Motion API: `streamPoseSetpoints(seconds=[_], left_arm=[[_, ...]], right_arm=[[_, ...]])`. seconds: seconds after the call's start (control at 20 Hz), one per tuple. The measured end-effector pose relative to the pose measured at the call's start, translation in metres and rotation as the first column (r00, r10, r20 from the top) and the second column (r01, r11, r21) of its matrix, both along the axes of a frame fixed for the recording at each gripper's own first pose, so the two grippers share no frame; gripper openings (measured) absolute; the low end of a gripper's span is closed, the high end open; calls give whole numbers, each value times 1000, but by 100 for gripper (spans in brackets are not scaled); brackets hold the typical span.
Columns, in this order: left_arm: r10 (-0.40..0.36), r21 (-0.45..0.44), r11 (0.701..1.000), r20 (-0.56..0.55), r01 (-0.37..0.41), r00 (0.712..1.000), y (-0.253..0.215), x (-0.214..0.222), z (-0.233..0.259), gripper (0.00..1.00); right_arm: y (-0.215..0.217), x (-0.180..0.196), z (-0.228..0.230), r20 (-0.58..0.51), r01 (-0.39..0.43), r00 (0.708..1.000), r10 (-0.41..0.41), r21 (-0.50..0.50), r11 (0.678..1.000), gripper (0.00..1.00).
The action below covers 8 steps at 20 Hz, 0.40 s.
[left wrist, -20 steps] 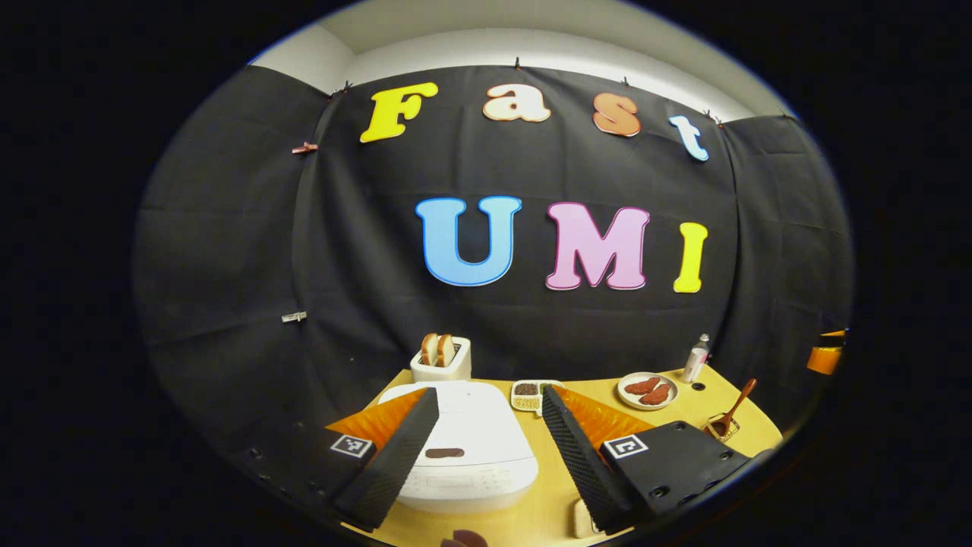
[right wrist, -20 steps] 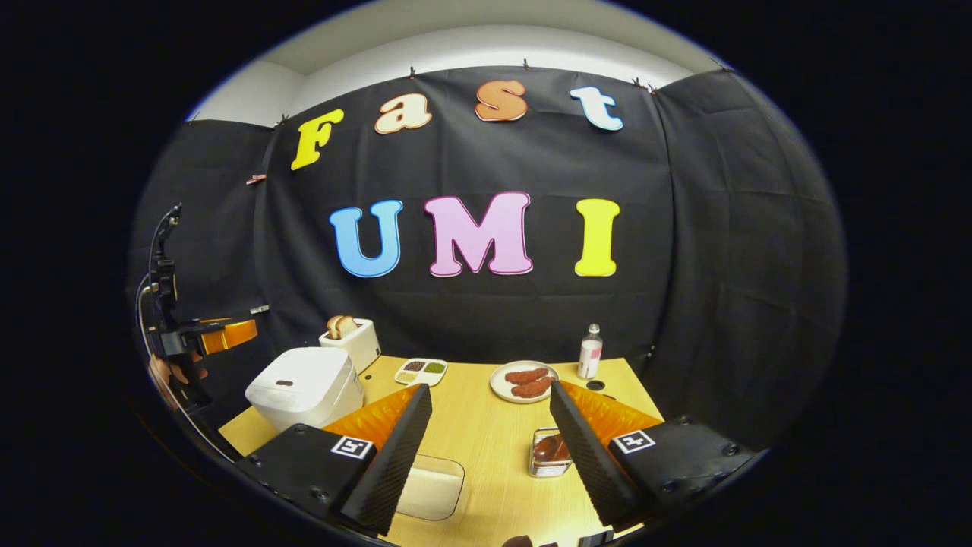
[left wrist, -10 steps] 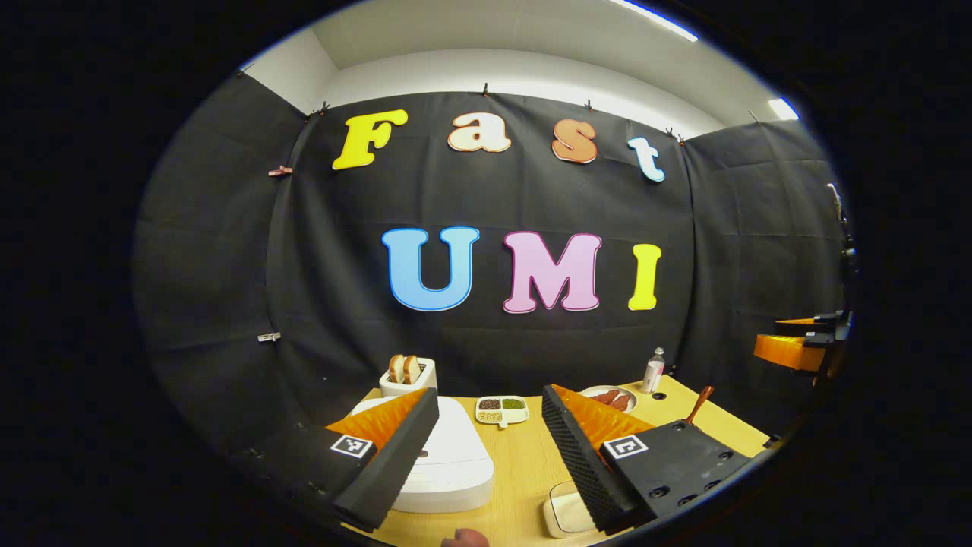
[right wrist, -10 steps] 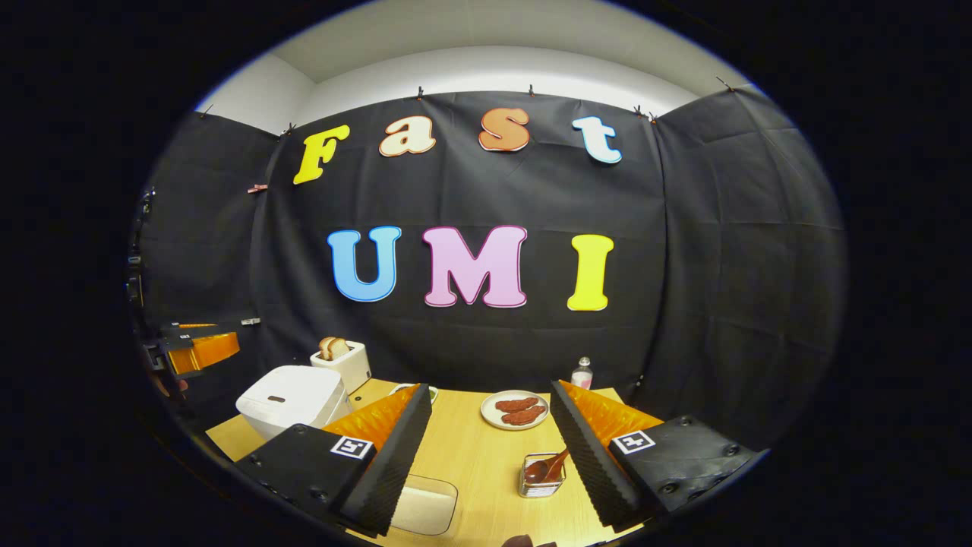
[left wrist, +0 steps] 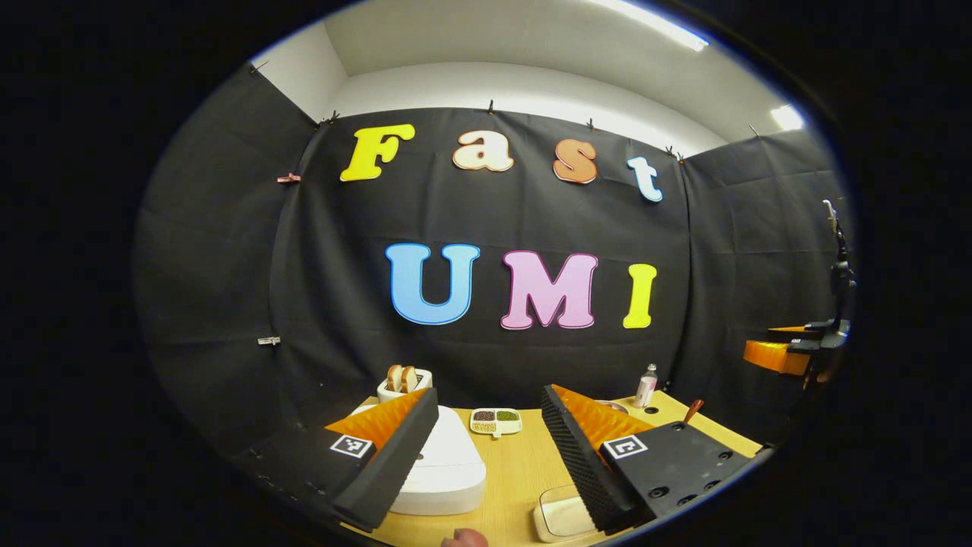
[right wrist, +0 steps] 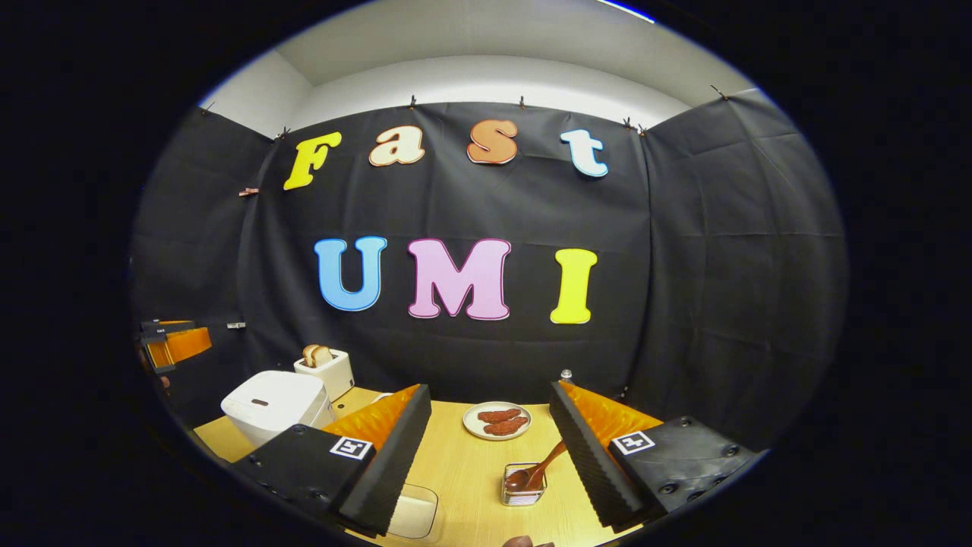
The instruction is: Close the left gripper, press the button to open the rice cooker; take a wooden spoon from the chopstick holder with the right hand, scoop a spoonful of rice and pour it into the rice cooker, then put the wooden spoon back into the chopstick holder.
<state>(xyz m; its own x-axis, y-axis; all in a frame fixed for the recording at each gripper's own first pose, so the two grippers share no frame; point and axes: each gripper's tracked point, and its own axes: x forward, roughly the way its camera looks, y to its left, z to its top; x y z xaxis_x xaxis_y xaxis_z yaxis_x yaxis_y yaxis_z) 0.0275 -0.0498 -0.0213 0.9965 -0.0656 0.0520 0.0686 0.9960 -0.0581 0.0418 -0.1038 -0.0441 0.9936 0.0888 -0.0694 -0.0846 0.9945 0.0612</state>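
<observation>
The white rice cooker (left wrist: pixel 448 467) sits shut on the wooden table, low and left in the left gripper view, partly behind my left finger. My left gripper (left wrist: pixel 486 448) hangs open above the table with nothing between its fingers. In the right gripper view the rice cooker (right wrist: pixel 269 399) stands at the far left. A wooden spoon (right wrist: pixel 535 469) leans in the clear chopstick holder (right wrist: pixel 522 486) just left of my right finger. My right gripper (right wrist: pixel 490 448) is open and holds nothing. A clear box of rice (right wrist: pixel 411 513) lies beside its left finger. The same rice box (left wrist: pixel 560 513) shows near the table's front edge.
A toaster with bread (right wrist: pixel 325 366) stands behind the cooker. A plate of brown food (right wrist: pixel 497 419) lies mid-table, a divided dish of grains (left wrist: pixel 495 420) and a small bottle (left wrist: pixel 646 385) farther back. The other gripper's orange part (left wrist: pixel 774 353) shows at the right edge.
Both views have tilted up and drawn back: the table and its objects sit lower and smaller. The rice cooker slid left in the left gripper view. Both grippers stayed open.
</observation>
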Motion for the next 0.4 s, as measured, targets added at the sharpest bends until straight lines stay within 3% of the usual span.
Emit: streamPoseSetpoints(seconds=[0.4], left_arm=[[10, 51, 999, 11, -11, 1000, -2, -3, 8, 94]], right_arm=[[-3, -2, 0, 3, -8, 1000, 8, -26, 1000, 98]])
